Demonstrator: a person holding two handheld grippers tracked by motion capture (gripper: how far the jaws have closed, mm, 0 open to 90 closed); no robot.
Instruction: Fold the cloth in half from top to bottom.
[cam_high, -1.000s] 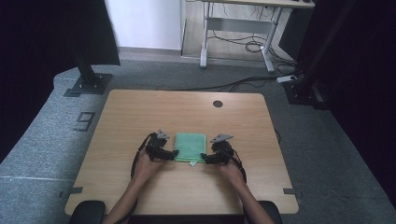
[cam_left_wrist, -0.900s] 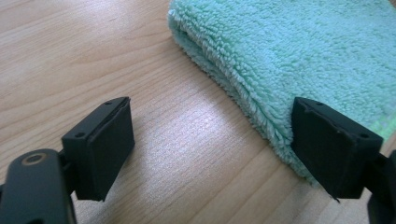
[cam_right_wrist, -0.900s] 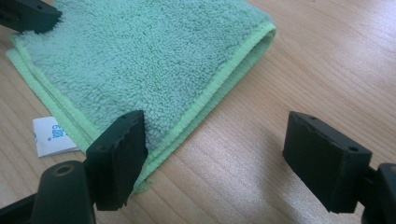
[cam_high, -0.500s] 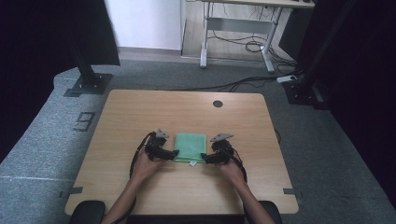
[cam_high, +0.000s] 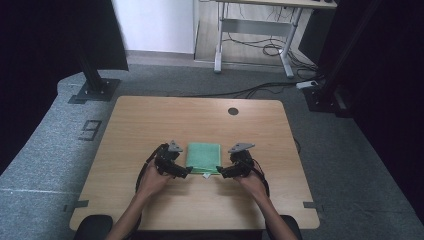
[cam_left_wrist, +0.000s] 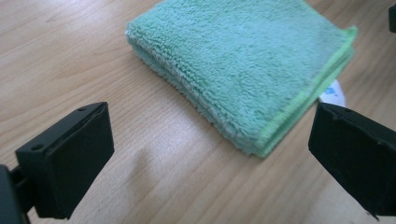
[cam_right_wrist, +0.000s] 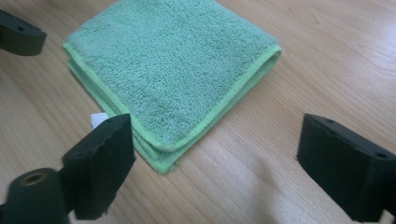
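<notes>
- The green towel (cam_high: 203, 157) lies folded into a thick square on the wooden counter (cam_high: 150, 120), toward the person's side of it and roughly midway across its width. Its layered edges show in both gripper views (cam_left_wrist: 243, 60) (cam_right_wrist: 173, 70), stacked neatly, with a small white tag (cam_left_wrist: 334, 93) poking out from under the corner nearest the person.
- The left gripper (cam_high: 181, 172) sits just beside the towel's near left corner. Its jaws have just been opening and now stand wide apart, with only bare counter between them; the towel lies ahead of them, untouched.
- The right gripper (cam_high: 223, 173) sits just beside the towel's near right corner. Its jaws have also just been opening and stand wide, the towel's corner lying ahead of the gap and clear of both pads.
- The fold looks finished and released, so the likely risk now is disturbing it: a jaw tip dragging across the pile as a hand pulls away could snag the top layer and peel the fold open.
- If a further fold or a lift is intended, a pinch on only the top layer near either corner would let the lower layers sag and the stack fall apart.
- The towel sits well inside the counter's edges, so slipping off seems unlikely.
</notes>
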